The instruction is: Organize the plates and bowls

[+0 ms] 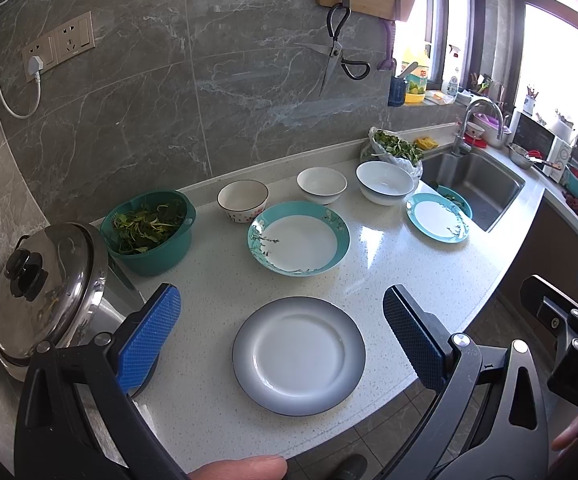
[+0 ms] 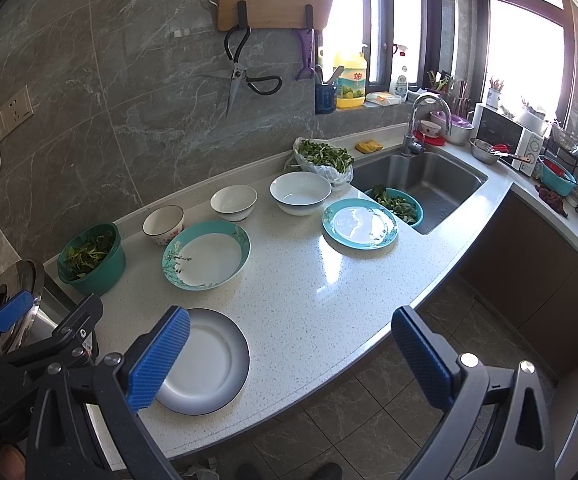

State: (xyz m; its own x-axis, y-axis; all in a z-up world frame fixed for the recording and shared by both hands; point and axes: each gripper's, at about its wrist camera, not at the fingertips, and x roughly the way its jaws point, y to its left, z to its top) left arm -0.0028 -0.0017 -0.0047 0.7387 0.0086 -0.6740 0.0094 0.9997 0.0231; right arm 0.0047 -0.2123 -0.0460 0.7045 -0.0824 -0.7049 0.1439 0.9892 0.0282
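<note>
Both grippers hover with fingers spread and empty: the left gripper [image 1: 283, 336] frames the grey-rimmed plate [image 1: 299, 356] at lower centre, while the right gripper [image 2: 291, 356] waits beside it. A clean pickup likely means pinching the near rim, level.

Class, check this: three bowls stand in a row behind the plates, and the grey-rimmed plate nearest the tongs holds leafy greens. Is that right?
Not quite. The grey-rimmed plate is empty, as the left wrist view shows; the greens sit in a green basin. The three bowls do stand behind the plates.
</note>
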